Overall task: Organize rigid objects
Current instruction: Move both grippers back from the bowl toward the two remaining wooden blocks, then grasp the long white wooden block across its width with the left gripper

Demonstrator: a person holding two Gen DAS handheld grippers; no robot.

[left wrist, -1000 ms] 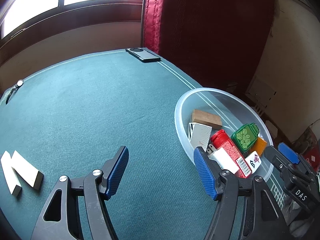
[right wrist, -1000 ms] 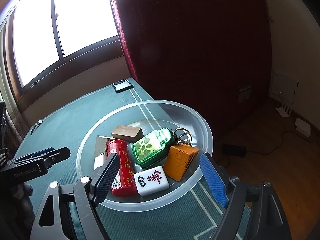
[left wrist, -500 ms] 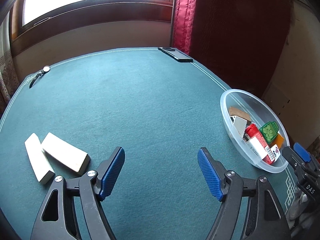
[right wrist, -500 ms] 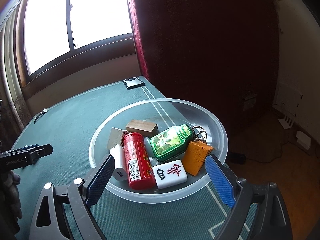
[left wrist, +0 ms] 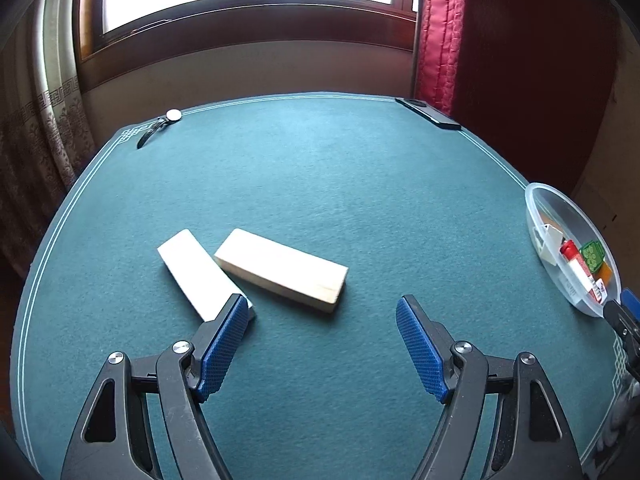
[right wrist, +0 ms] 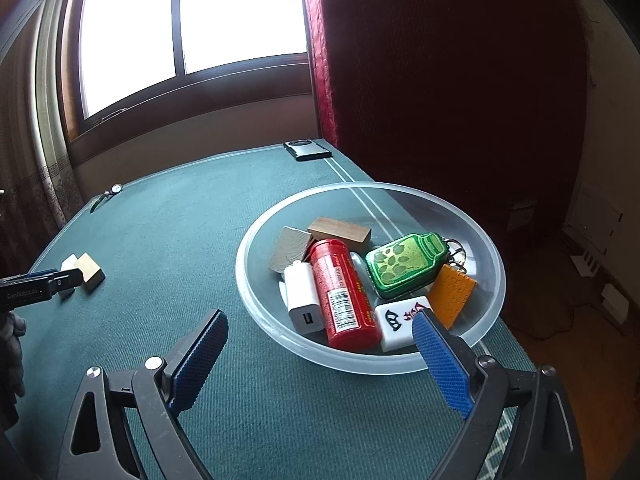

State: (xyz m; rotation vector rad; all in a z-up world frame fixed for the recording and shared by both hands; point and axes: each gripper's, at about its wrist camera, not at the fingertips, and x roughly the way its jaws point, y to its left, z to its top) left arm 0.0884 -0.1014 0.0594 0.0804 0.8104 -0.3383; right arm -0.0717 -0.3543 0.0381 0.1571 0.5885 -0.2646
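Two pale wooden blocks lie side by side on the green felt table: a larger block (left wrist: 282, 270) and a thinner white one (left wrist: 196, 272) to its left. My left gripper (left wrist: 320, 320) hovers open just in front of them, its left finger overlapping the thin block's near end. In the right wrist view the clear bowl (right wrist: 472, 224) holds a red tube (right wrist: 342, 286), a green bottle-shaped keychain (right wrist: 404, 264), a white charger (right wrist: 302, 296), a mahjong tile (right wrist: 400, 320), an orange piece (right wrist: 454, 294) and a brown block (right wrist: 340, 232). My right gripper (right wrist: 320, 330) stands open at the bowl's near rim, empty.
A dark phone (right wrist: 307, 149) lies at the table's far right corner, and a wristwatch (left wrist: 160, 126) at the far left corner. A red curtain (left wrist: 440, 32) hangs behind the table's right side. The bowl (left wrist: 544, 200) sits near the right table edge.
My left gripper has swung left from the bowl toward the two wooden blocks, which are now centred before it. The right gripper shifted slightly left, staying by the bowl.
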